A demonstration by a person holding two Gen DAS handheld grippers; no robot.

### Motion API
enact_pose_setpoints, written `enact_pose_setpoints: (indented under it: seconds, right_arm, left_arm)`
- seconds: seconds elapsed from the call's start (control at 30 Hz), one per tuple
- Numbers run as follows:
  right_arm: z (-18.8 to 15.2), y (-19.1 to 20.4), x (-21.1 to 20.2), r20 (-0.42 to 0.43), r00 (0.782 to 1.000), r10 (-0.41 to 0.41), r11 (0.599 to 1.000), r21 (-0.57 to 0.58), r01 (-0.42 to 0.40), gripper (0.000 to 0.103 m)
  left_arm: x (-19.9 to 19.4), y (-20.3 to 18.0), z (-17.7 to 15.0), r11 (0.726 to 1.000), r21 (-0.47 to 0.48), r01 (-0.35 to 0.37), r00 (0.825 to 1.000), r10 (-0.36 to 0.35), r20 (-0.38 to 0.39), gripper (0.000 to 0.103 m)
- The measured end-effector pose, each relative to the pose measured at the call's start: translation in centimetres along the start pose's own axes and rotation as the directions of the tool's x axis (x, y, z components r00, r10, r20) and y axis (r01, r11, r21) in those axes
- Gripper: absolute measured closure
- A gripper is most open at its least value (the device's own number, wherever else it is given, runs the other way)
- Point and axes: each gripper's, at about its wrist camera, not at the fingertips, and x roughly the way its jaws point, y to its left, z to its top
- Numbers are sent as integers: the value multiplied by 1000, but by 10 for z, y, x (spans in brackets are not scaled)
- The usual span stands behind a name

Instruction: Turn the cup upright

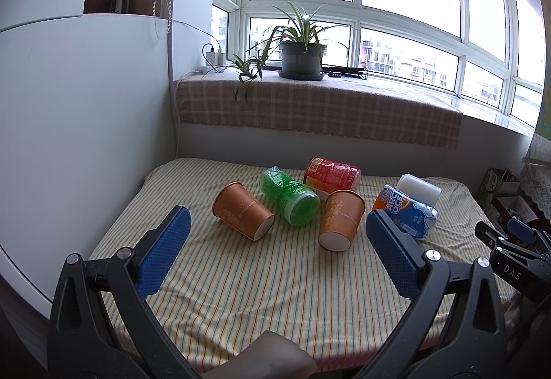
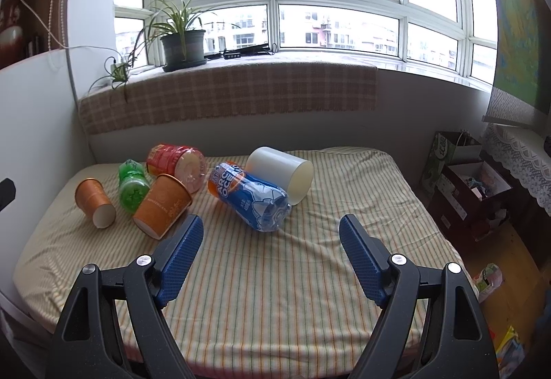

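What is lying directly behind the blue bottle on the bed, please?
Behind the blue bottle lies a white cup on its side, mouth facing right. The bottle covers the cup's lower left part, so contact cannot be confirmed.

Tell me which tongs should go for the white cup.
Right. The white cup lies on its side nearly straight ahead of the open right tongs, behind the blue bottle. From the left tongs, it sits far to the right, mostly hidden by that bottle.

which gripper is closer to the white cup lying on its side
Right. The white cup lies just ahead of the open right gripper, behind the blue bottle. From the left gripper it sits far off to the right, mostly hidden.
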Motion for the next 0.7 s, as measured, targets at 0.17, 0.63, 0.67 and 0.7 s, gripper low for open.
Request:
enact_pose_setpoints:
  seconds: [0.17, 0.63, 0.67, 0.7]
  right_arm:
    - [0, 0, -1, 1, 1000, 0, 1000, 0, 0, 22]
    - [3, 3, -2, 9, 1000, -3, 1000, -5, 3, 22]
    - [3, 3, -2, 10, 1000, -3, 1000, -5, 3, 22]
    - [3, 3, -2, 9, 1000, -3, 1000, -6, 3, 22]
  left_arm:
    - [2, 3, -2, 1000, -9, -3, 1000, 3, -8, 0]
    - [4, 3, -4, 1000, -10, -4, 1000, 4, -11, 0]
    - [4, 2, -4, 1000, -11, -5, 1000, 5, -11, 0]
    - [4, 3, -4, 1000, -11, -4, 1000, 4, -12, 0]
